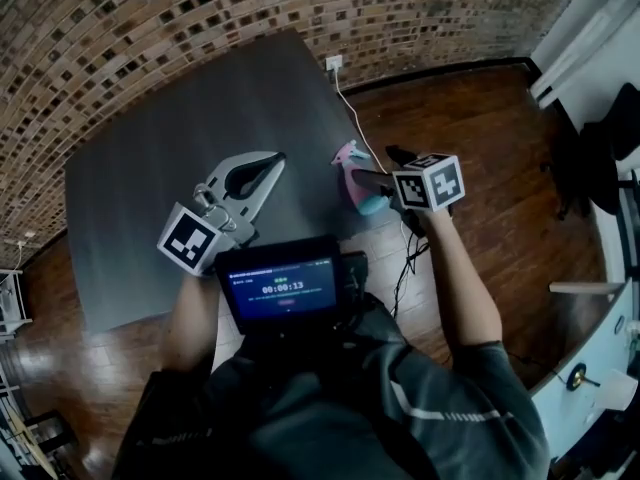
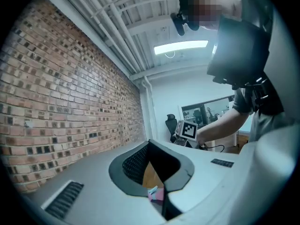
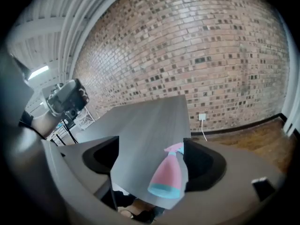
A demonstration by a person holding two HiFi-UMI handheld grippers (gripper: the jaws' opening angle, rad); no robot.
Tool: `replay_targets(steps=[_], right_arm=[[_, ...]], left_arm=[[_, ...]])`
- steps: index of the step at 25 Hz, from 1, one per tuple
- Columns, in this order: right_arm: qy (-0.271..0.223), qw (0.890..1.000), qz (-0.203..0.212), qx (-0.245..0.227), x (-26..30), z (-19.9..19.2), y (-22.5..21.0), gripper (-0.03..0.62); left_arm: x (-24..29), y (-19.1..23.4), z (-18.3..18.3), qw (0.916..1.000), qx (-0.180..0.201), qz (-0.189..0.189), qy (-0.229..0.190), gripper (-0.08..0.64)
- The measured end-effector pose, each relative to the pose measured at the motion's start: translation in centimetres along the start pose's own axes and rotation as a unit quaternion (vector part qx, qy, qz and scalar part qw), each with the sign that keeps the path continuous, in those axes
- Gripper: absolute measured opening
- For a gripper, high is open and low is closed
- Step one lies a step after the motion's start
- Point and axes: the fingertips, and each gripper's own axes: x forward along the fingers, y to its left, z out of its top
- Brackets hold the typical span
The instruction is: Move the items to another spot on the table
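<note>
Black screen (image 1: 280, 288), mounted at the person's chest, showed a running timer.

Left tongs (image 1: 277, 158): grey, held over the near part of the table (image 1: 150, 158). Its jaws were drawn together at the tips, enclosing a teardrop-shaped hollow. In the left gripper view (image 2: 151, 149) only a thin wedge of wooden floor (image 1: 470, 118) and a scrap of pink showed between the black pads (image 2: 133, 165). Nothing was gripped.

Right tongs (image 1: 370, 163): held at the table's near right corner, with the jaws spread wide in the right gripper view (image 3: 150, 161).

Spray bottle (image 3: 169, 175): pink body, teal base and teal trigger. It was placed between the spread jaws, hard against the right-hand one, with a broad gap to the left-hand one. Contact with that jaw could not be confirmed. In the head view the spray bottle (image 1: 352, 190) was on the table's near right edge, partly covered by a dark jaw.

Table: dark grey top with the rest of its surface bare.

White cable (image 1: 356, 118): ran from beside the bottle across the floor to a wall socket (image 1: 334, 63).

Brick wall (image 1: 250, 8): closed the far side.
</note>
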Motion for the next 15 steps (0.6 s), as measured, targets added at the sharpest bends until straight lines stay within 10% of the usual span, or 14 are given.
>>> replay_targets(steps=[4, 15], right_arm=[[-0.078, 0.997, 0.018, 0.006, -2.5, 2.0, 0.6, 0.440], [-0.196, 0.977, 0.049, -0.062, -10.4, 8.6, 5.5, 0.117]], left_arm=[[0.0, -0.1, 2.4, 0.9997, 0.020, 0.003, -0.015, -0.003], [0.1, -0.6, 7.8, 0.9980, 0.038, 0.018, -0.047, -0.003]])
